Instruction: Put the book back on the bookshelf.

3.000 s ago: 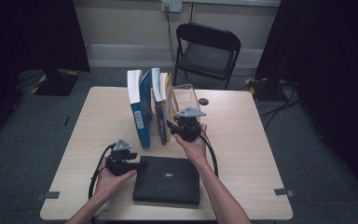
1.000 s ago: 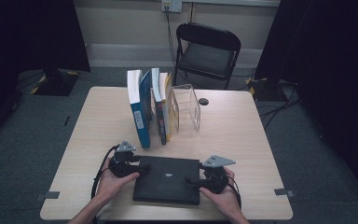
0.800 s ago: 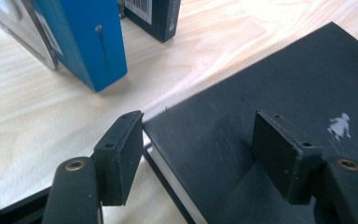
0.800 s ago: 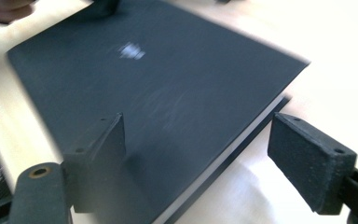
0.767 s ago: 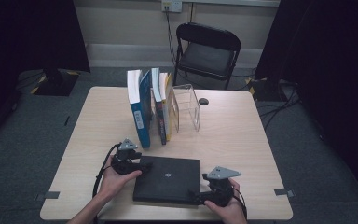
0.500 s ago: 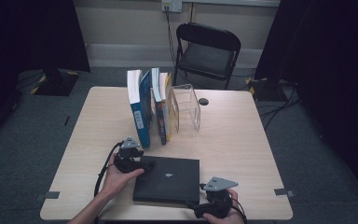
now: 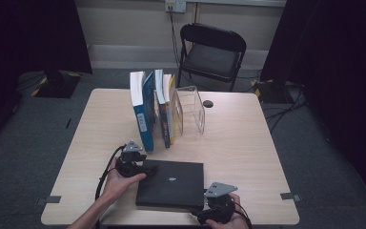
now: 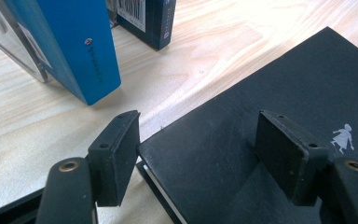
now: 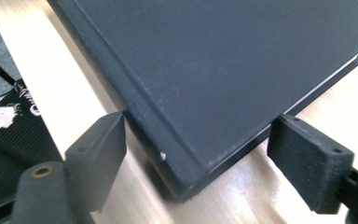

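A black hardcover book (image 7: 171, 183) lies flat near the table's front edge. My left gripper (image 7: 147, 169) is at its far left corner. In the left gripper view the open jaws (image 8: 198, 140) straddle that corner (image 8: 205, 154), one pad beside the edge and one above the cover; they have just been opening. My right gripper (image 7: 202, 214) is at the book's near right corner. Its jaws (image 9: 200, 140) stand on either side of that corner (image 9: 191, 135) and have just been closing a little, with the pads not pressing on it.
Upright behind the black book are a blue book (image 7: 143, 112) and two thinner books (image 7: 164, 109), leaning by a clear plastic bookend (image 7: 193, 107). A small black disc (image 7: 208, 103) lies on the table (image 7: 248, 143). A folding chair (image 7: 212, 47) stands beyond.
My right gripper has left the upright books, come to the black book's right side, then slid toward the table's front edge to its near right corner. The left gripper has nudged in onto the far left corner.
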### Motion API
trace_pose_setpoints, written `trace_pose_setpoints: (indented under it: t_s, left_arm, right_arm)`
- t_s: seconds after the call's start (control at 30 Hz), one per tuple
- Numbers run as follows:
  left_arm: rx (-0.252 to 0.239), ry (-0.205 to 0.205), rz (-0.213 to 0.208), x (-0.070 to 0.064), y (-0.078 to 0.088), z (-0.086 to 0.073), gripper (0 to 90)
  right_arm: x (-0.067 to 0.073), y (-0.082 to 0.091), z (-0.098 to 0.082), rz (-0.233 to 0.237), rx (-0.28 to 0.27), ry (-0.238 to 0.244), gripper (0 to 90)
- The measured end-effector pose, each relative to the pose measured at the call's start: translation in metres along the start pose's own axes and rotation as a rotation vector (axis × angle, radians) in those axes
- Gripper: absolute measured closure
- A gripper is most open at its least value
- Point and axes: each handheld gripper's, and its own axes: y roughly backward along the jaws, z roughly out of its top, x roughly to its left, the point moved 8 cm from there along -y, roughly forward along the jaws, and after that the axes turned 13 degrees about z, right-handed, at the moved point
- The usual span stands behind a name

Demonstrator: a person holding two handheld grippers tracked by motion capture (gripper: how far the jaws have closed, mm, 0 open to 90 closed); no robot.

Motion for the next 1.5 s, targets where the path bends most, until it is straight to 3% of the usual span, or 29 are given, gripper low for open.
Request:
trace_pose_setpoints:
  t_s: [0.17,0.27,0.43,0.53,0.63,0.77,0.87,0.93,1.03,1.13,1.17,1.23,1.33,1.43,1.5]
  left_arm:
    - [0.025,-0.011,-0.021,0.000,0.006,-0.005,31.2]
    - [0.038,-0.017,-0.047,-0.003,0.015,-0.014,31.9]
    - [0.101,-0.078,-0.081,-0.014,0.036,-0.029,32.8]
    - [0.087,-0.054,-0.110,-0.008,0.040,-0.031,42.3]
    - [0.071,-0.049,-0.135,-0.012,0.033,-0.024,41.8]
    - [0.068,-0.046,-0.141,-0.021,0.021,-0.019,39.9]
    - [0.075,-0.053,-0.153,-0.022,0.020,-0.018,40.8]
    - [0.083,-0.045,-0.166,-0.023,0.022,-0.020,42.2]
    - [0.099,-0.076,-0.185,-0.033,0.028,-0.026,41.1]
    - [0.123,-0.058,-0.212,-0.040,0.031,-0.030,40.9]
    - [0.141,-0.050,-0.257,-0.046,0.033,-0.033,43.0]
    - [0.158,-0.048,-0.303,-0.052,0.036,-0.036,45.7]
    - [0.128,-0.031,-0.290,-0.053,0.038,-0.033,49.3]
    - [0.095,0.014,-0.287,-0.050,0.031,-0.022,47.1]
    - [0.089,0.018,-0.287,-0.050,0.023,-0.012,45.4]
  right_arm:
    - [-0.002,0.004,-0.002,0.003,0.007,0.004,28.4]
    - [-0.012,0.014,-0.005,-0.023,-0.004,-0.021,38.5]
    - [-0.021,0.018,-0.006,-0.058,0.002,-0.044,34.3]
    - [-0.021,0.015,-0.006,-0.055,0.006,-0.055,27.3]
    - [-0.018,0.006,-0.007,-0.090,0.036,-0.040,18.8]
    - [-0.020,0.006,-0.007,-0.066,0.041,-0.059,20.3]
    - [-0.021,0.007,-0.008,-0.058,0.045,-0.058,21.7]
    - [-0.024,0.009,-0.007,-0.076,0.044,-0.059,23.8]
    - [-0.039,0.015,-0.007,-0.138,0.035,-0.080,23.7]
    - [-0.049,0.019,-0.006,-0.175,0.029,-0.103,25.6]
    - [-0.056,0.022,-0.003,-0.202,0.003,-0.120,44.1]
    - [-0.063,0.024,-0.001,-0.257,-0.002,-0.130,45.1]
    - [-0.071,0.025,-0.001,-0.242,-0.017,-0.174,43.2]
    - [-0.069,0.026,0.001,-0.247,-0.023,-0.164,43.3]
    - [-0.069,0.026,0.001,-0.243,-0.022,-0.165,42.6]
